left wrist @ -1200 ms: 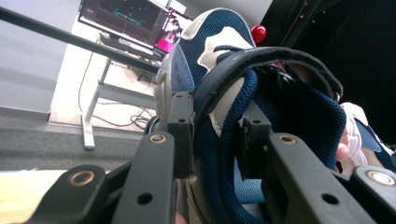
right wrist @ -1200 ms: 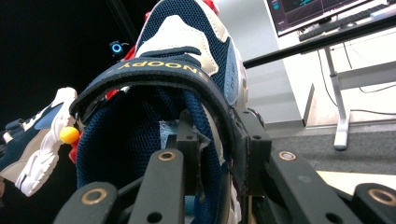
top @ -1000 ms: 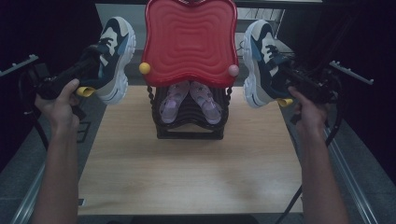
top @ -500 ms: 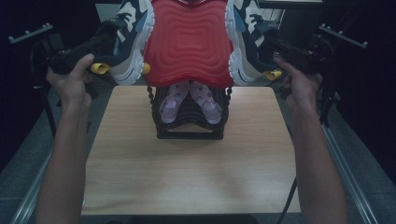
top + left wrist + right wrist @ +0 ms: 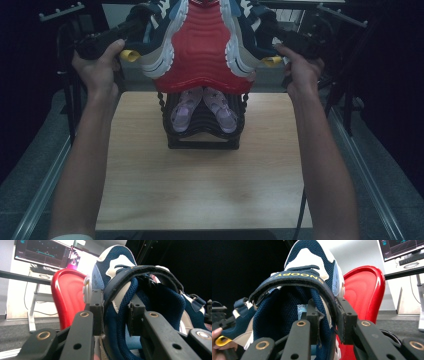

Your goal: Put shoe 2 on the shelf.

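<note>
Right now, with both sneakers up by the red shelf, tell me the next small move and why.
Probably ease both sneakers forward over the red shelf and lower them. The left gripper clamps the left sneaker by its collar, the right gripper the right sneaker, and both soles hang beside the shelf, not resting on it.

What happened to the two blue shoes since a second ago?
Both claws lifted their blue sneakers up and inward, so the left sneaker and right sneaker now press close against the red shelf top. Each claw kept its grip. The purple sandals and the rack stayed put.
</note>
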Demonstrator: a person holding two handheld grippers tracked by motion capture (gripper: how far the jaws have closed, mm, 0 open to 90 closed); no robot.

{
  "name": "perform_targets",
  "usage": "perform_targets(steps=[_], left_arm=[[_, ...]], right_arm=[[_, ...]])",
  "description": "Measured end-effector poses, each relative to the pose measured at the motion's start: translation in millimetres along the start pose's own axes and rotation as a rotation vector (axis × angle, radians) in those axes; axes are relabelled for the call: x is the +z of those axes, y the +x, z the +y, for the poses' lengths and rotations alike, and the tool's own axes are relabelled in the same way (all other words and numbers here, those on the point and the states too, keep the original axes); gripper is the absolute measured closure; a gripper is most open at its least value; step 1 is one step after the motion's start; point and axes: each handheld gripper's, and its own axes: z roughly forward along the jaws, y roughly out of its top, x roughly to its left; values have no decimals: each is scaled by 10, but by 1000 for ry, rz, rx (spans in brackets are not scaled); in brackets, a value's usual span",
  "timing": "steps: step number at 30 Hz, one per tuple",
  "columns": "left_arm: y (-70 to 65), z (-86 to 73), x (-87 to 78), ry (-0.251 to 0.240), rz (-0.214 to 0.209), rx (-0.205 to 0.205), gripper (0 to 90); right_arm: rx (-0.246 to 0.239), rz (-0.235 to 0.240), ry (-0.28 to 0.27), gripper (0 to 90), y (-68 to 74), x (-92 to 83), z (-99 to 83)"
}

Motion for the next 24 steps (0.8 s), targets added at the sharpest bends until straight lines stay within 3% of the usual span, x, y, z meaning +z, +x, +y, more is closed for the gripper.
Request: perform_targets(steps=[8,15,24], left_arm=[[-54,-11,210,10,21,17,718],[-65,-57,361,26,50,33,717],[-72,-168,521,55,95,59,715]], right_arm=[[-44,-39,45,746,103,245,26],[-69,-82,64,745,92,398,-22],[-145,-186,108,738,84,535,-86]])
